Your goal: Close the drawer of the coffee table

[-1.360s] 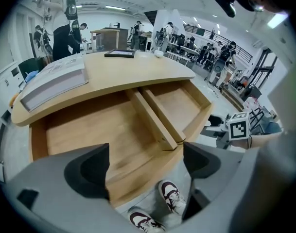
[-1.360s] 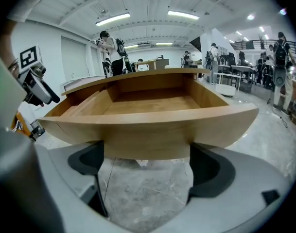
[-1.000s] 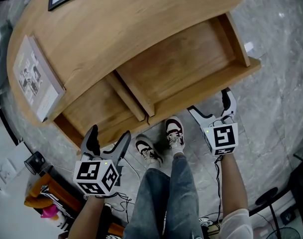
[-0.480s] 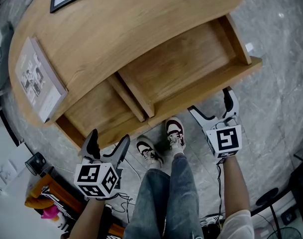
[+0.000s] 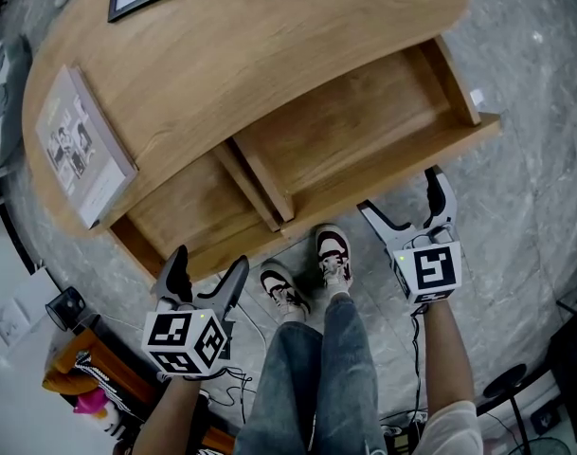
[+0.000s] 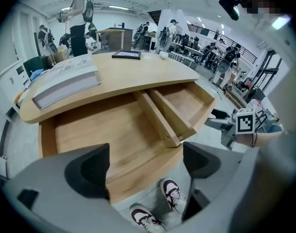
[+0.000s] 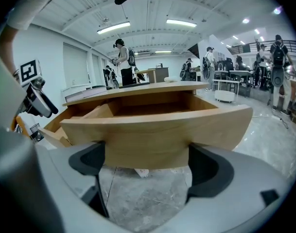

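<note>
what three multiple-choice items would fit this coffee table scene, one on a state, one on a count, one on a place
1. The drawer is:
A. fully shut
B. pulled out
C. lifted off its table

2. The drawer has how many compartments?
A. one
B. four
C. two

3. The book lies:
A. on the table top
B. on the floor
C. in the drawer

Answers:
1 B, since the drawer's bare wooden bottom shows in front of the table top.
2 C, since a single divider splits the drawer.
3 A, since the book rests on the table top, near its left end in the head view.
</note>
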Demonstrator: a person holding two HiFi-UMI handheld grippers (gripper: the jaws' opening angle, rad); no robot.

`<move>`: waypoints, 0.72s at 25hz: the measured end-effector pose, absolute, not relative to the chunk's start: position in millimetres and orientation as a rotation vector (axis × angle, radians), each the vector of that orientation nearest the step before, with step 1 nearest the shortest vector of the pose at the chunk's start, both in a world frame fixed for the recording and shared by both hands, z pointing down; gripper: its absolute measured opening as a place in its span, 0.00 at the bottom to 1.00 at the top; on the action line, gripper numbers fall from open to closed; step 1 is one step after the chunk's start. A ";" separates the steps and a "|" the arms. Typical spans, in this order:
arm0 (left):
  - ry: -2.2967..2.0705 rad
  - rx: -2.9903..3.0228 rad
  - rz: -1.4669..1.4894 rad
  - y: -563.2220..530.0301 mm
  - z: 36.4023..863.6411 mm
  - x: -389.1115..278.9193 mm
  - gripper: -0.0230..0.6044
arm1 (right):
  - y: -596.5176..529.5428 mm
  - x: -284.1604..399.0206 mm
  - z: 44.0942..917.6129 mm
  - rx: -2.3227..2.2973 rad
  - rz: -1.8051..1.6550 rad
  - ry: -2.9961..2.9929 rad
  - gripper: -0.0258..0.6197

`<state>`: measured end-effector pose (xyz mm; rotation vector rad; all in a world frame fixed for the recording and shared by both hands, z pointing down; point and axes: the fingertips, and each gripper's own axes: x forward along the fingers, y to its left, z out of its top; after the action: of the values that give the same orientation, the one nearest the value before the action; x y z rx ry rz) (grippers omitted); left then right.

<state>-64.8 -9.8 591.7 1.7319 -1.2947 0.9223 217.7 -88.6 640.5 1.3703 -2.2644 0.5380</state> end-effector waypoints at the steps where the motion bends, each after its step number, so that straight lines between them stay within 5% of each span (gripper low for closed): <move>1: -1.299 1.731 0.919 -10.1 590.7 -64.8 0.79 | -90.9 217.5 639.4 1.372 0.534 -2.267 0.88; 18: -1.357 1.670 0.843 -12.6 585.7 -79.4 0.79 | -123.1 202.6 638.9 1.372 0.543 -2.243 0.88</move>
<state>-79.4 -12.6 585.7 1.6700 -1.3572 0.8430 202.6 -123.1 638.9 1.3721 -2.2432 0.5435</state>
